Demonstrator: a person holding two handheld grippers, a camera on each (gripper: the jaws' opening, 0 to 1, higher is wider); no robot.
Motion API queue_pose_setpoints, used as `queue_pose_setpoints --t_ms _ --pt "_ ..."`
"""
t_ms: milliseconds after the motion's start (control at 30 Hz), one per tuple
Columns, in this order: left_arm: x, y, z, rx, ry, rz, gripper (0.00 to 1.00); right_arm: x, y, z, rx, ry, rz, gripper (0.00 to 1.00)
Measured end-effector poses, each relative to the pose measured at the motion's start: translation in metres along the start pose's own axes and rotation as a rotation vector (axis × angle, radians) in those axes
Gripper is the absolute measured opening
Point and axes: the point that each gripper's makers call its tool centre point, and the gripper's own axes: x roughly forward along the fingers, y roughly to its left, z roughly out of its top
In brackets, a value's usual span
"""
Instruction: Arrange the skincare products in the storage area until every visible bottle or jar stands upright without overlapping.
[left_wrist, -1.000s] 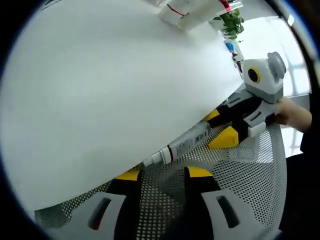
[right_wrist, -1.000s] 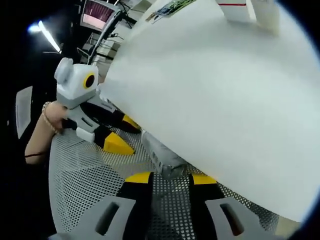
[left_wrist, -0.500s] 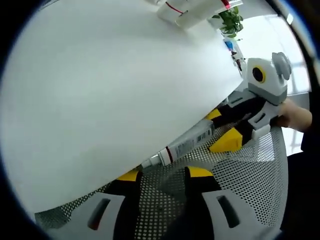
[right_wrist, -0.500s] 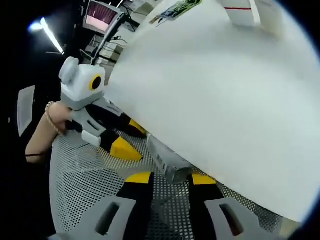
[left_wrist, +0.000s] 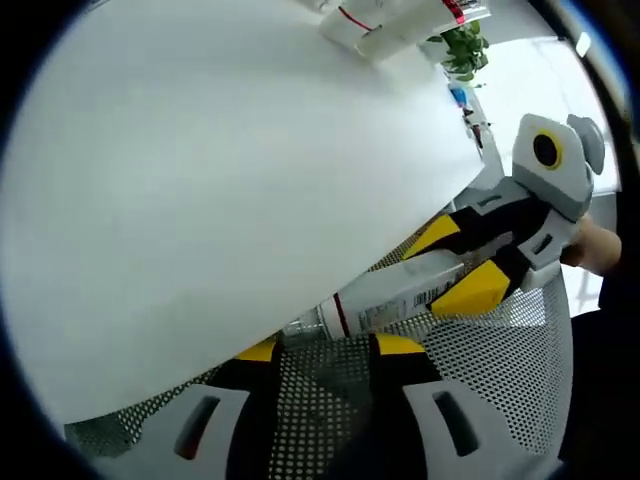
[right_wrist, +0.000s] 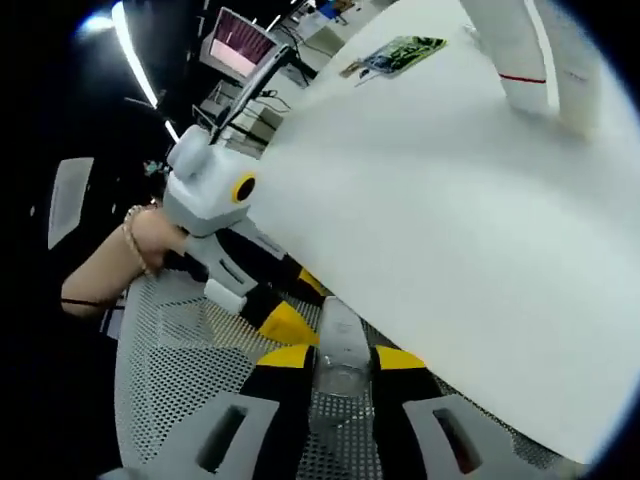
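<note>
- The bottle (left_wrist: 392, 294) lies on its side on the perforated mesh (left_wrist: 500, 370), tucked under the edge of the white surface (left_wrist: 220, 170); it is not yet in the storage area and not upright.
- My right tool (left_wrist: 462, 264) appears to pinch the bottle across its body, a yellow tip on either side; in the right gripper view the bottle (right_wrist: 340, 345) runs lengthwise between the jaws.
- My left tool (left_wrist: 328, 348) is spread with nothing in it; the bottle's capped end sits just ahead of its tips.
- I judge the bottle light and smooth, a slim plastic body that may flex and slip under a hard squeeze; the best hold is mid-body, clear of the cap.
- Other white containers (left_wrist: 372, 24) stand far off on the surface; the bottle belongs up there, set on its base.
</note>
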Motion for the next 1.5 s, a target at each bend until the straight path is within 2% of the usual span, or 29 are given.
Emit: queue_pose_setpoints --t_ms 100,200,233,267,367,533,700,900,1133,1233,1300,1433,1500 --pt "0.001 0.001 0.0 -0.002 0.002 -0.001 0.29 0.005 -0.002 -0.002 -0.011 0.011 -0.007 0.25" --pt "0.002 0.004 0.001 -0.007 0.006 -0.003 0.29 0.01 -0.013 -0.009 0.003 0.059 -0.047 0.15" --pt "0.001 0.004 0.001 -0.007 0.007 -0.003 0.29 0.008 -0.011 -0.011 -0.024 0.071 -0.045 0.15" --pt "0.002 0.005 0.001 -0.007 0.006 -0.004 0.29 0.007 -0.011 -0.009 -0.066 0.06 -0.044 0.14" --pt "0.001 0.008 0.002 -0.023 0.001 -0.01 0.29 0.001 -0.007 -0.001 -0.073 0.013 -0.029 0.13" --pt "0.001 0.004 0.001 -0.028 0.003 -0.017 0.3 -0.005 -0.003 0.007 -0.13 0.012 -0.02 0.12" --pt "-0.001 -0.001 0.0 -0.025 0.002 -0.024 0.31 -0.015 -0.002 0.011 -0.129 -0.001 -0.014 0.12" --pt "-0.016 -0.012 0.004 0.022 -0.026 -0.042 0.34 -0.031 -0.002 0.019 -0.087 -0.049 0.002 0.12" --pt "-0.037 -0.018 0.017 0.05 -0.121 -0.049 0.4 -0.052 -0.004 0.034 0.006 -0.126 0.03 0.12" --pt "-0.042 -0.016 0.022 0.062 -0.153 -0.031 0.45 -0.062 -0.006 0.041 0.03 -0.156 0.022 0.12" --pt "-0.045 -0.02 0.026 0.055 -0.17 -0.037 0.45 -0.065 -0.014 0.048 0.045 -0.17 0.01 0.12" --pt "-0.046 -0.032 0.036 0.029 -0.211 -0.089 0.45 -0.073 -0.019 0.068 0.136 -0.245 0.039 0.12" --pt "-0.046 -0.043 0.048 0.002 -0.264 -0.151 0.45 -0.077 -0.015 0.08 0.189 -0.297 0.074 0.12"
